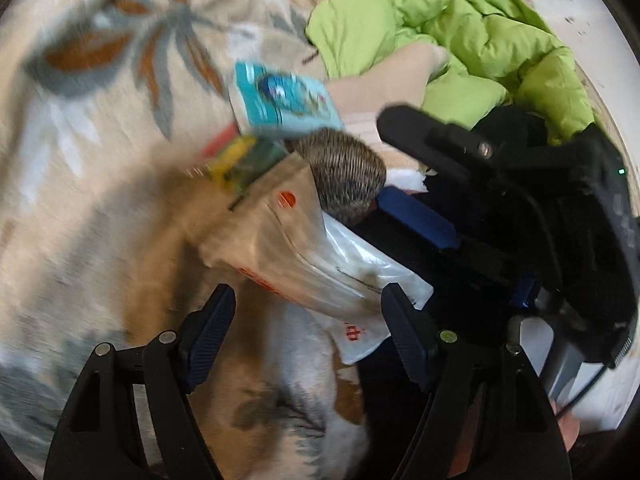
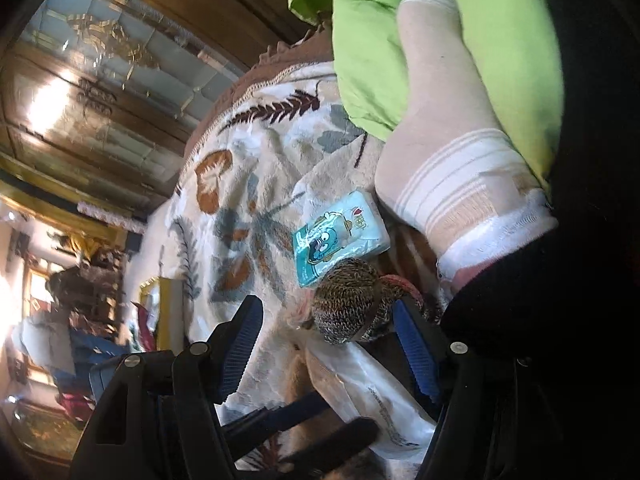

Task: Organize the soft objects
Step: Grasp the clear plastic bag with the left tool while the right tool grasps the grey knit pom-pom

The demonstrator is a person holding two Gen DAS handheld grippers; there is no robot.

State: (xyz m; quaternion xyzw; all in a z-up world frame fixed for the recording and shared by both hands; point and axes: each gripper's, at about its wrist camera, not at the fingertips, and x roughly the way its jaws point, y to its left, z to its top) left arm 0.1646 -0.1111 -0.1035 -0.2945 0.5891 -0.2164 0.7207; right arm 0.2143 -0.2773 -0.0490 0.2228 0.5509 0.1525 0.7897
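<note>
Both tongs are seen with their 2 blue-padded fingers spread wide and nothing gripped between them. On the left wrist view, the left gripper [image 1: 306, 320] is held above a leaf-patterned blanket [image 1: 100, 128], with a clear plastic bag [image 1: 304, 248] bearing red print lying just ahead of its fingertips. Partly on that bag a speckled brown knitted item [image 1: 344, 176] is found, and a light blue tissue pack [image 1: 286, 100] with a cartoon print lies just beyond it. A pale sock [image 1: 384, 84] with white stripes is stretched from beside the pack toward a crumpled lime green quilt [image 1: 460, 40]. The right gripper [image 1: 400, 160] is seen from the side in this view, its upper finger black and its lower pad blue, close to the knitted item. On the right wrist view, the right gripper [image 2: 328, 344] is shown with the knitted item [image 2: 352, 304] near its right pad, though contact cannot be told. The tissue pack [image 2: 340, 236] touches the knitted item, the sock [image 2: 452, 152] lies against the quilt [image 2: 372, 52], and the blanket [image 2: 248, 184] is spread beneath. The left wrist view is blurred.
</note>
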